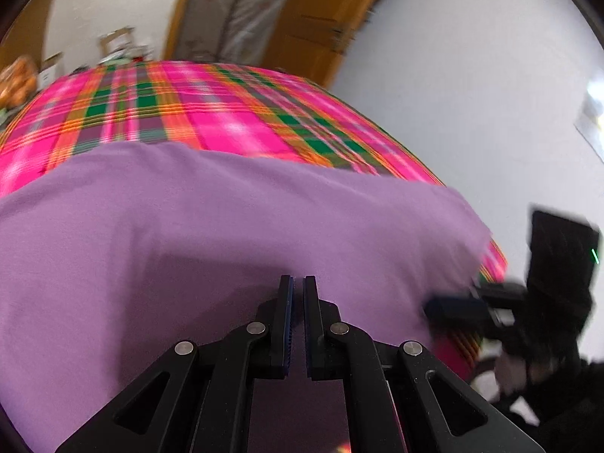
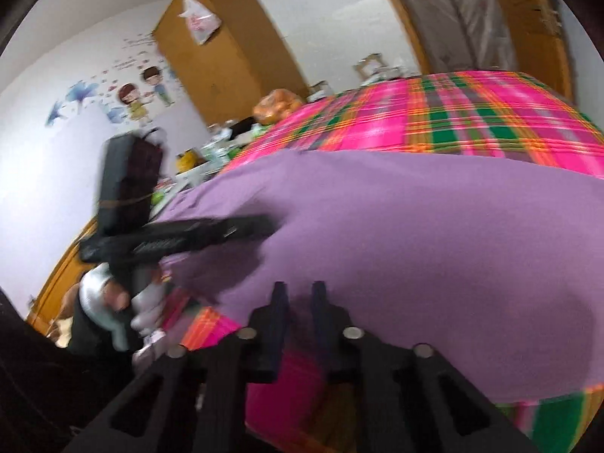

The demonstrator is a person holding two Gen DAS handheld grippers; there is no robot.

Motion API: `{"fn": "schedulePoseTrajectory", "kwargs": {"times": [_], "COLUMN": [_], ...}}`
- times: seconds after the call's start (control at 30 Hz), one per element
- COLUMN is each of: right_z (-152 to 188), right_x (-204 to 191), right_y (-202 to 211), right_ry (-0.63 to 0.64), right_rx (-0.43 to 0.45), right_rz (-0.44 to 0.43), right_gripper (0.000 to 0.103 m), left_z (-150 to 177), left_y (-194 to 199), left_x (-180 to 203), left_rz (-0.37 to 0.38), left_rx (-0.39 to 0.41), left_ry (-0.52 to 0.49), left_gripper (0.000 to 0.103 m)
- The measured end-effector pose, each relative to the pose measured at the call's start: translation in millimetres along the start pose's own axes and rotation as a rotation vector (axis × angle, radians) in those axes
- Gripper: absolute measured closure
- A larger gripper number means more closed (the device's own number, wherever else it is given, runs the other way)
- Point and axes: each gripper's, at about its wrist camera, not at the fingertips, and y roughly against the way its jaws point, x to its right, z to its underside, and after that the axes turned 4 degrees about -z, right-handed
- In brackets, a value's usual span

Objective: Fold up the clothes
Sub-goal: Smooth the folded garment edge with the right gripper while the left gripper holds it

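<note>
A bed in a pink plaid cover [image 1: 234, 113] carries a purple garment [image 1: 188, 234] spread flat. The left gripper [image 1: 298, 287], jaws nearly together, pinches a fold of that cloth. The right gripper [image 2: 300, 290] hovers at the garment's near edge, jaws narrowly parted, nothing between them.

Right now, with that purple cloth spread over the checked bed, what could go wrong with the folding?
1. The left gripper is nearly shut on the purple cloth; its hold looks thin, so the fabric may slip out.
2. The right gripper shows a gap between its fingers and seems to pinch nothing, so one side could lag and the fold come out crooked.
3. The cloth's edge lies near the edge of the plaid bedcover and might slide off.
</note>
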Motion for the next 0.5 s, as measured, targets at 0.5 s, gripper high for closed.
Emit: {"fn": "schedulePoseTrajectory", "kwargs": {"times": [0.5], "right_z": [17.9], "right_x": [91.4], "right_y": [115.5], "right_ry": [-0.245], "right_rx": [0.231], "right_rz": [0.261], "right_gripper": [0.098], "left_z": [19.2], "left_y": [-6.3], "left_x": [68.3], "left_rz": [0.166], "left_rx": [-0.054], "left_ry": [-0.241], "left_gripper": [0.098]}}
